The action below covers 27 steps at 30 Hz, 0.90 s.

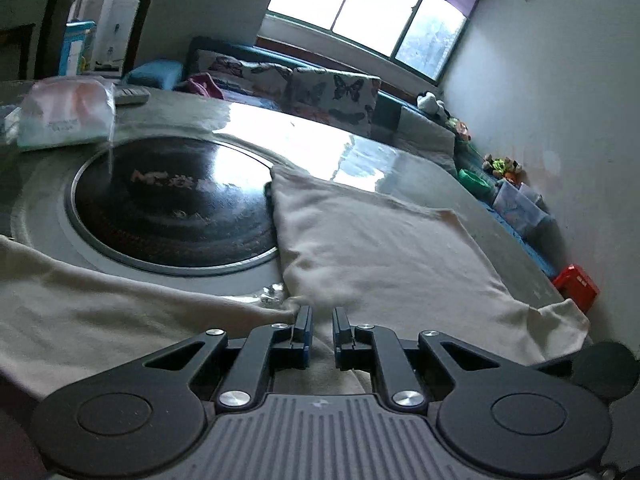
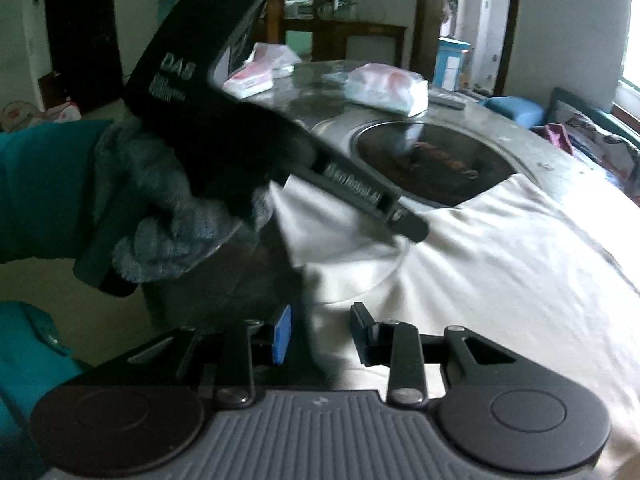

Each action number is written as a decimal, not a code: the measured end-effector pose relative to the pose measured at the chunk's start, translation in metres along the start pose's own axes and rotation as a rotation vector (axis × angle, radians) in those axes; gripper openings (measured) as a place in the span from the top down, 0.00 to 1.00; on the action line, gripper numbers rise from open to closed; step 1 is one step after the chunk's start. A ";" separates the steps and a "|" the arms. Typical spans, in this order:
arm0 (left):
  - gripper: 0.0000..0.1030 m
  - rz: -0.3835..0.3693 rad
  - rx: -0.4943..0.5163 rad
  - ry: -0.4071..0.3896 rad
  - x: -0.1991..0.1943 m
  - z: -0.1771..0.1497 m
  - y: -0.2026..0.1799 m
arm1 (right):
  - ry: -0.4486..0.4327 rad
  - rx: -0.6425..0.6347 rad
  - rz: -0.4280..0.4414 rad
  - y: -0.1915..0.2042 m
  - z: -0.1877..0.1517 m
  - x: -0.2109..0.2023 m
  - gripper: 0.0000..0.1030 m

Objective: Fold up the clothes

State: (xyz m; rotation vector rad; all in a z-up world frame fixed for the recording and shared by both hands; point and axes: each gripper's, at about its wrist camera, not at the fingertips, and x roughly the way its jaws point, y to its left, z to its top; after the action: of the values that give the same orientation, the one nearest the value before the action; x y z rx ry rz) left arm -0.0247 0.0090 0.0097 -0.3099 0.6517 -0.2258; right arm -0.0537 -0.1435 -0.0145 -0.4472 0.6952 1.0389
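While the cream garment (image 1: pixel 380 240) lies spread over the table (image 1: pixel 400 152), partly covering its dark round inset (image 1: pixel 172 200), the left claw (image 1: pixel 322 320) is clamped on a bunched fold at its near edge. Seen from the right wrist, the right claw (image 2: pixel 320 320) stands apart, with that same edge between its pads; whether they touch the cloth I cannot tell. Both hands sit at the near side, and the cloth runs away from them.
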 end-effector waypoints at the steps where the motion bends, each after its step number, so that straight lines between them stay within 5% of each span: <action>1: 0.88 0.004 -0.008 -0.010 -0.005 0.000 0.002 | -0.003 -0.004 0.003 0.001 0.000 -0.001 0.69; 7: 0.83 0.136 -0.053 -0.094 -0.044 0.000 0.025 | -0.018 0.010 -0.002 -0.002 0.004 -0.004 0.69; 14: 0.63 0.462 -0.158 -0.190 -0.082 -0.008 0.070 | 0.002 -0.011 0.023 0.004 0.003 0.006 0.68; 17: 0.63 0.561 -0.203 -0.207 -0.092 -0.009 0.087 | -0.005 -0.009 0.020 0.002 0.005 0.003 0.68; 21: 0.63 0.624 -0.251 -0.199 -0.093 -0.010 0.104 | -0.019 0.001 0.004 -0.002 0.008 -0.005 0.68; 27: 0.68 0.596 -0.255 -0.181 -0.083 -0.011 0.111 | -0.025 0.011 -0.019 -0.005 0.009 -0.010 0.68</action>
State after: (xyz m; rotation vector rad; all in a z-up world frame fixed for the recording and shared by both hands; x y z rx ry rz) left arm -0.0837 0.1346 0.0084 -0.3618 0.5670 0.4548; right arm -0.0501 -0.1461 -0.0009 -0.4300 0.6730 1.0205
